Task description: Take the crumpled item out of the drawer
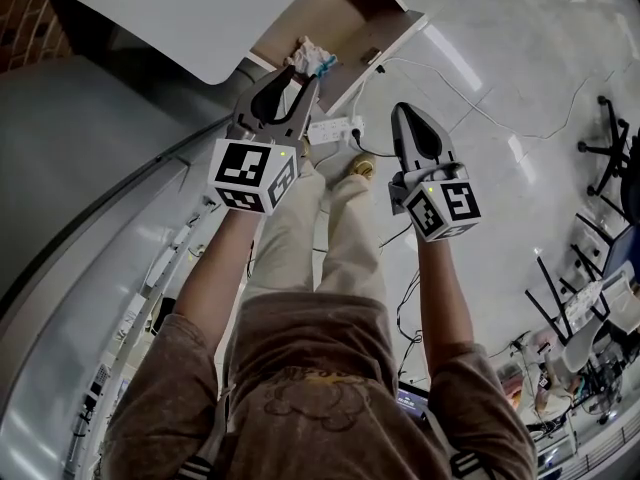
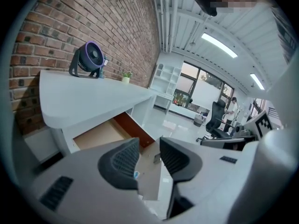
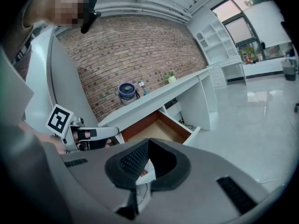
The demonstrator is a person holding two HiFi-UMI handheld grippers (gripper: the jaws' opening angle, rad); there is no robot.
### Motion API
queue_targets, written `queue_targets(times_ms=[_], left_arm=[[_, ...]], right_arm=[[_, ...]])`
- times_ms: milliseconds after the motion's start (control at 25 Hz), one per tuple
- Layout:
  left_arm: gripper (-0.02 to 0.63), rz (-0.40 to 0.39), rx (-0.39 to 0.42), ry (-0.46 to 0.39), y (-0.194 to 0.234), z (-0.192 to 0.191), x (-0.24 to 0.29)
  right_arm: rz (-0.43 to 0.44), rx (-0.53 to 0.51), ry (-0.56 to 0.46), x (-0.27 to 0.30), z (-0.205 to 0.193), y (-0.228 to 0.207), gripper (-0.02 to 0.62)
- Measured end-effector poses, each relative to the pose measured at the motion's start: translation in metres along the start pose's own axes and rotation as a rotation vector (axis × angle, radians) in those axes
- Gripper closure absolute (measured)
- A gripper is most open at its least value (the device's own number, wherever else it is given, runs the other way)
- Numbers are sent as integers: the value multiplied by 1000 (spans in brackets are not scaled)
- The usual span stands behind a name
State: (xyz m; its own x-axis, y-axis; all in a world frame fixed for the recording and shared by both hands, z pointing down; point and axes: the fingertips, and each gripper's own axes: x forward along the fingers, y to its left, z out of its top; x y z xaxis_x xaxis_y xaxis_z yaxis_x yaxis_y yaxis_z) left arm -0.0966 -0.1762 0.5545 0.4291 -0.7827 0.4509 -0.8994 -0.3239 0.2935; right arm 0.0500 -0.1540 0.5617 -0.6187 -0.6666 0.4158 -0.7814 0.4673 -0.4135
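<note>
- Crumpled item (image 1: 312, 60): white with a blue patch. It is seen in the head view at the near end of the open drawer, right at the tips of the left gripper. Whether it rests on the drawer bottom or on its edge cannot be told.
- Left gripper (image 1: 303, 80) (image 2: 149, 146): held over the front of the drawer and aimed at the item. The jaws are set narrowly apart, and no pad is seen pressing on anything.
- Right gripper (image 1: 405, 110) (image 3: 145, 146): held to the right of the left gripper, clear of the drawer and above the floor. The jaws are closed together at the tips, with nothing gripped.
- Drawer (image 1: 390, 38) (image 2: 100, 134) (image 3: 159, 129): pulled out from under the bench, with a brown interior and a white front panel.
- Bench (image 1: 200, 8) (image 2: 84, 97) (image 3: 159, 94): white top, set against a brick wall (image 2: 93, 17).
- Fan (image 2: 88, 59) (image 3: 126, 92): dark and round, stood on the bench by the wall.
- Small potted plant (image 2: 126, 77) (image 3: 172, 78): placed further along the bench top.
- Power strip (image 1: 335, 128): white, laid on the glossy floor (image 1: 480, 78) below the drawer, with cables attached.
</note>
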Motion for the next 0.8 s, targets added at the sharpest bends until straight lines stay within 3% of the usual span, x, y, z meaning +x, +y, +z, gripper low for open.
queue_targets(times_ms=[440,640,800], left_arm=[[303,-13,22,62,-1,-12,12],[285,-18,52,135,-1,-28,21],[284,2,130,207,10,-40,35]], right_arm=[[0,12,2,0,-4,-5,598],[-4,20,9,-5,-9,-8,598],[-9,25,4,-5,-9,-12,598]])
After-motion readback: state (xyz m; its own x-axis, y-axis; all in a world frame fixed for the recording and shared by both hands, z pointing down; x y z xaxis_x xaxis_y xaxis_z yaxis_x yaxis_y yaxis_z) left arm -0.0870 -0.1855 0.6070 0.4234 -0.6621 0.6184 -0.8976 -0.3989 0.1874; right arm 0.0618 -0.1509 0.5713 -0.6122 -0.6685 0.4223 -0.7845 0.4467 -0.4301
